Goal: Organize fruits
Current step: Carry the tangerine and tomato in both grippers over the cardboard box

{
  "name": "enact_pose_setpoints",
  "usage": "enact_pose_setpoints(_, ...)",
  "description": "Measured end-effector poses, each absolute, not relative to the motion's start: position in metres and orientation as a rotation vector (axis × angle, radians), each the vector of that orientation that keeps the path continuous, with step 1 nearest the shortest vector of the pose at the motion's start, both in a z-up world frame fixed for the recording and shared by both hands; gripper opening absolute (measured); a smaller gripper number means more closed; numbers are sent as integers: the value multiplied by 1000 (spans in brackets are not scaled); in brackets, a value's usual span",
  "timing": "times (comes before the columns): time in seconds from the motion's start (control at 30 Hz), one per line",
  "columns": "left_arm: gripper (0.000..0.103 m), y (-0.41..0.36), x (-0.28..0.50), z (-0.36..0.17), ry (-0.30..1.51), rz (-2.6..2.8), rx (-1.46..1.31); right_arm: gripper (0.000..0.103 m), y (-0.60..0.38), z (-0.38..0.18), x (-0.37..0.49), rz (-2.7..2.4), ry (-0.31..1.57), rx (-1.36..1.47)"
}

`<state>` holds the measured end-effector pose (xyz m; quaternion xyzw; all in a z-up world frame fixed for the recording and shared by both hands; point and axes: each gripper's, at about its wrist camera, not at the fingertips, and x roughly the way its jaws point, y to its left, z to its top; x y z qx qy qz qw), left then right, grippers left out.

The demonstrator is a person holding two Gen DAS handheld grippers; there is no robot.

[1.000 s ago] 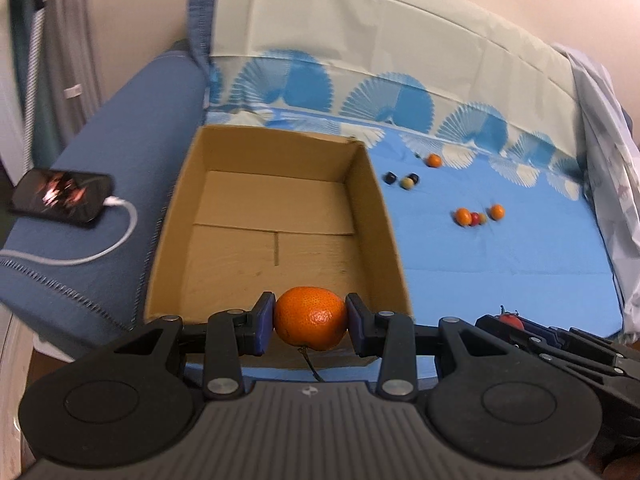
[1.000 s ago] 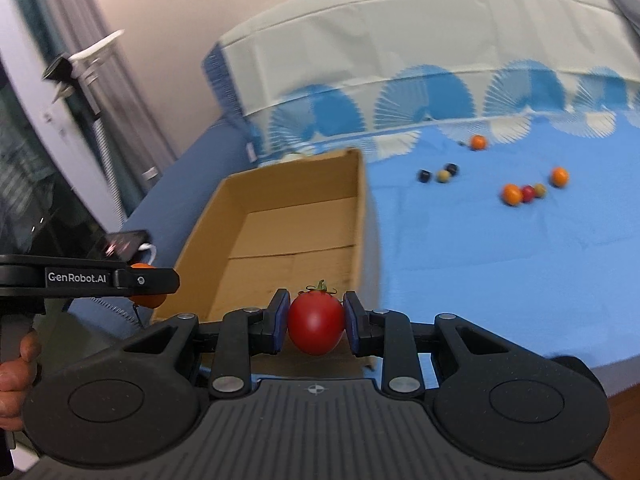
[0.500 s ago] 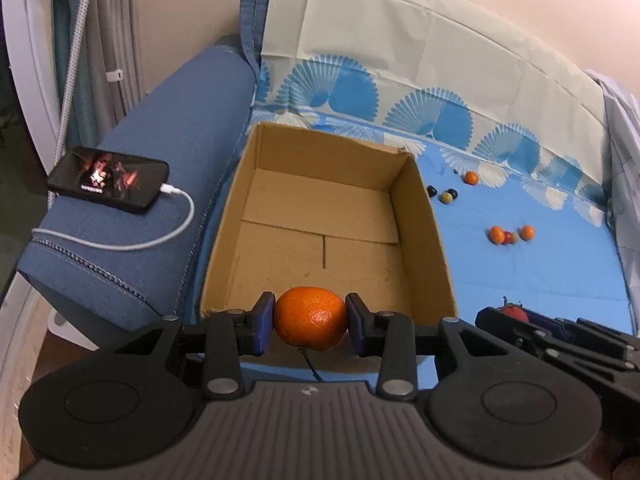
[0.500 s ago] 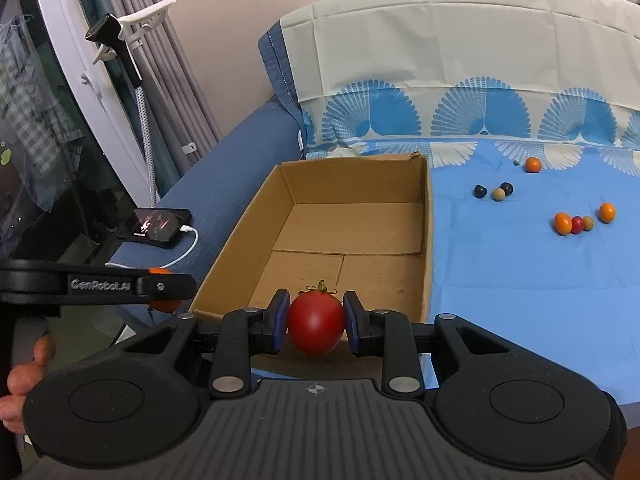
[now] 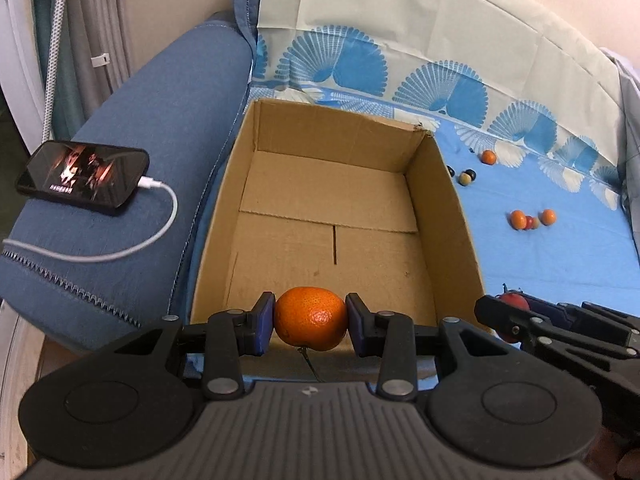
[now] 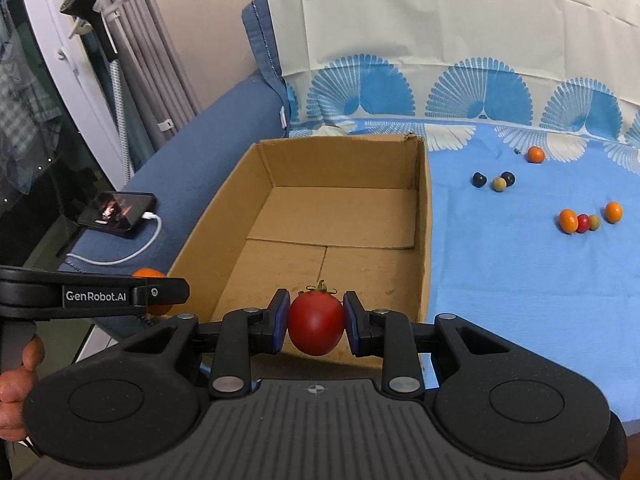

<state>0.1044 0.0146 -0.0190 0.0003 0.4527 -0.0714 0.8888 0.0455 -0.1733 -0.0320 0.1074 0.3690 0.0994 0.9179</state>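
Both grippers tilted downward over the near rim of the open cardboard box [image 5: 452, 216]; box sits on a blue cloth [image 6: 520, 272] beside a sofa armrest [image 5: 160, 120].

Left gripper [image 5: 310, 322]: jaws closed part-way, blue pads pressed on either side of a mandarin [image 5: 311, 323]; fruit hangs above the box's near edge, not inside it.

Right gripper [image 6: 316, 322]: jaws nearly shut, pads clamped on a red tomato [image 6: 315, 325], green stem upward; also over the near edge, toward the box's right corner; seen from the left wrist, it lies just right of the left gripper.

A hand [image 6: 14, 392] grips the left tool's handle.

Loose small fruits [image 6: 588, 218] lie on the cloth, well apart from the box; a phone [image 5: 82, 176] rests on the armrest, cable plugged in.
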Motion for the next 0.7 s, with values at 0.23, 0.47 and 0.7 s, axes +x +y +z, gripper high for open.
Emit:
enact_pose_setpoints(0.23,42,13,143,-32,947,-123,9,30,-167,-48,78,196,781,209)
enact_pose_setpoints(0.47,42,10,173,-56,994,-107,20,30,-159,-68,103,186,812,195)
enact_pose_setpoints(0.7,42,4,193,-81,1026,-98,45,30,-155,-90,120,178,853,181)
